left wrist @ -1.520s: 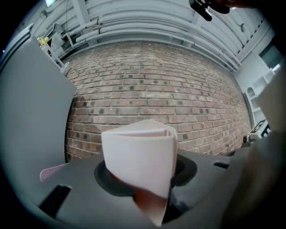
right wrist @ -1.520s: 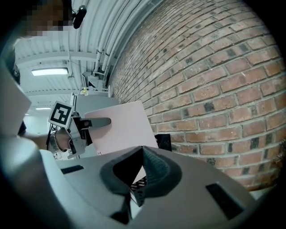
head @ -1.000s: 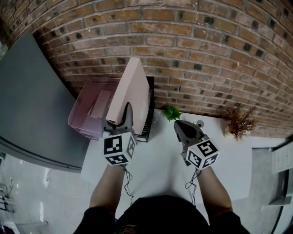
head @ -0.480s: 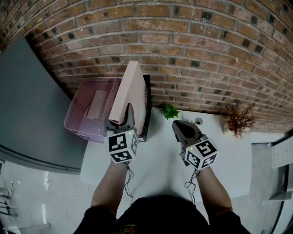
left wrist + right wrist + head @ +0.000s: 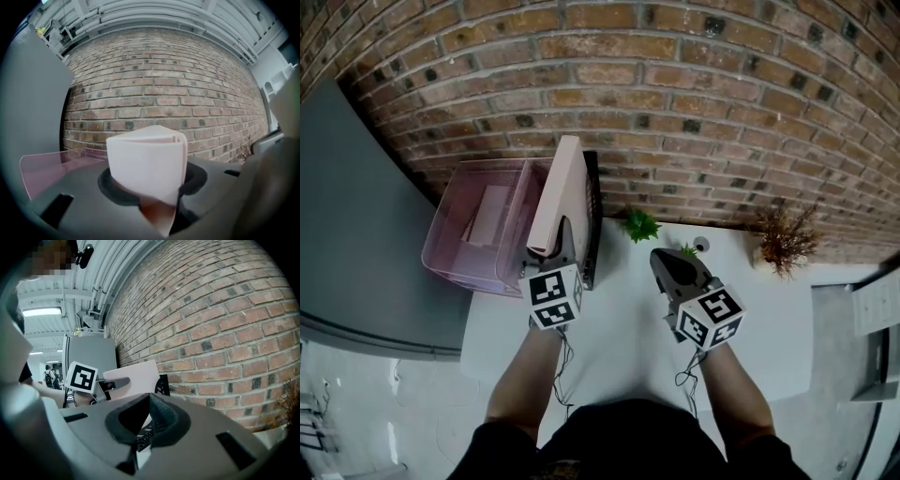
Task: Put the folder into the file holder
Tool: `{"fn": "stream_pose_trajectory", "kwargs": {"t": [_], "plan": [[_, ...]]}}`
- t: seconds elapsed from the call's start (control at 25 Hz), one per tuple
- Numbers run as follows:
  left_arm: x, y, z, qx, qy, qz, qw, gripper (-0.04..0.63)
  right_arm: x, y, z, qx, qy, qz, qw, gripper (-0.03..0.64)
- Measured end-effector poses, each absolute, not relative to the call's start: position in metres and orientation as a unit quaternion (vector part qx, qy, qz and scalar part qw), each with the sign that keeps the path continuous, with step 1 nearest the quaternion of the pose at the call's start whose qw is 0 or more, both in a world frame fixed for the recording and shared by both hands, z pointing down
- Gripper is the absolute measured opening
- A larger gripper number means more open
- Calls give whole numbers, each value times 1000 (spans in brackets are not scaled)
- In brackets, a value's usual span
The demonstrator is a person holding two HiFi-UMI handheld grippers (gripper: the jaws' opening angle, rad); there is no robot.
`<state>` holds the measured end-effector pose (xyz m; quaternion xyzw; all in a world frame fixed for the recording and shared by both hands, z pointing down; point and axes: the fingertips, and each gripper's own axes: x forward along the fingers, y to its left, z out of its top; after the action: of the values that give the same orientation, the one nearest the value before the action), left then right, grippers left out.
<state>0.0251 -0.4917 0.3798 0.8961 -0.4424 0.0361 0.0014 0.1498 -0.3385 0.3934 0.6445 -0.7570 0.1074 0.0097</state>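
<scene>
Pale pink folder is standing upright on edge at the back left of the white table. The left gripper has its jaws clamped on the near end. It sits tight against the left side of the black mesh file holder. I honestly can't tell whether its bottom edge is inside the holder or just beside it.

Both bare forearms reach forward from the body. The left one goes straight out toward that back corner. The right gripper hangs over the middle of the table, pointing at the wall, jaws pressed together with nothing in them. It's well apart from the folder.

Room-wise, the table butts up against a brick wall. A see-through pink bin hangs off the left end, just beside the folder. A little green plant and a dried reddish plant stand along the back edge. A grey panel fills the left.

The left gripper view shows the folder's layers bowed open between the jaws, which the head view doesn't. Only the right gripper view catches the ceiling pipes, a lit room with people far off, and the folder side-on in front of the holder.
</scene>
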Motion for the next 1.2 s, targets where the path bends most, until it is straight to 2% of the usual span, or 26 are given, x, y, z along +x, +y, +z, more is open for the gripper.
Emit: {"fn": "stream_pose_trajectory", "kwargs": {"t": [0.44,0.76,0.84,1.0,1.2], "plan": [[34,-503,427,893,-442,83,26,176,157,-332,402,655,-747,118,4,3],[36,-505,431,897,-433,87,3,195,158,-329,406,658,-743,123,1,3],[36,-504,429,898,-431,88,-7,206,158,-328,406,657,-744,124,-2,3],[34,-501,413,901,-426,73,-36,273,156,-327,402,653,-748,119,-7,3],[21,-485,393,898,-432,59,-55,284,152,-325,393,642,-759,106,-11,3]]}}
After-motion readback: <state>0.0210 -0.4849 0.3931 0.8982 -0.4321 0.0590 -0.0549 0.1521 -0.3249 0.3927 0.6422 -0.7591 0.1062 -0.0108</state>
